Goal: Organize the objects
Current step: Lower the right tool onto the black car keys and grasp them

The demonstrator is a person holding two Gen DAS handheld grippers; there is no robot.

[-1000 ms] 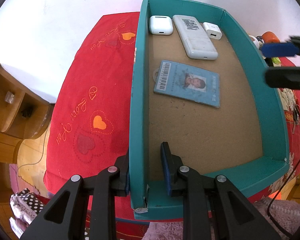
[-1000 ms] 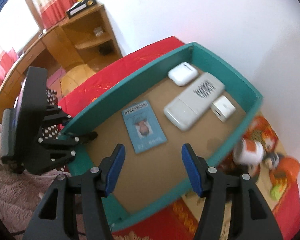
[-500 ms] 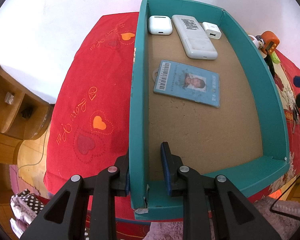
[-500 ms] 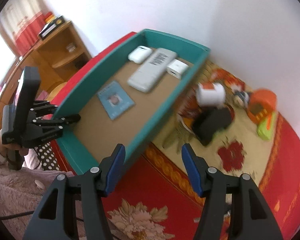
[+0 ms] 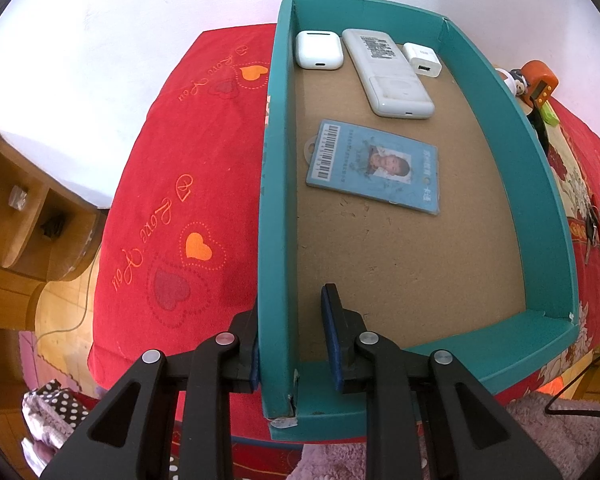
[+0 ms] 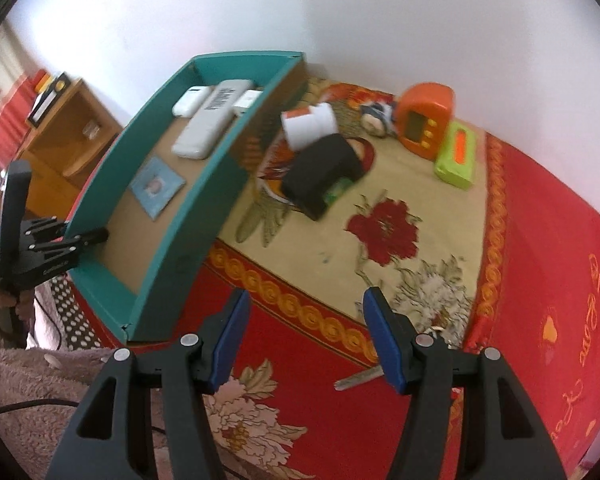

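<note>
The left gripper [image 5: 294,344] pinches the teal box [image 5: 274,184] wall tight. The right gripper [image 6: 306,338] is wide open and holds nothing. It should go slowly to the black wallet [image 6: 324,170] beside the box.

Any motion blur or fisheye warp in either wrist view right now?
Left wrist view: sharp, the ID card barcode is crisp, though the teal tray walls bow outward from fisheye distortion. Right wrist view: softer, with the orange clock and paper roll smeared; strong barrel curve and dark vignette at the corners.
</note>
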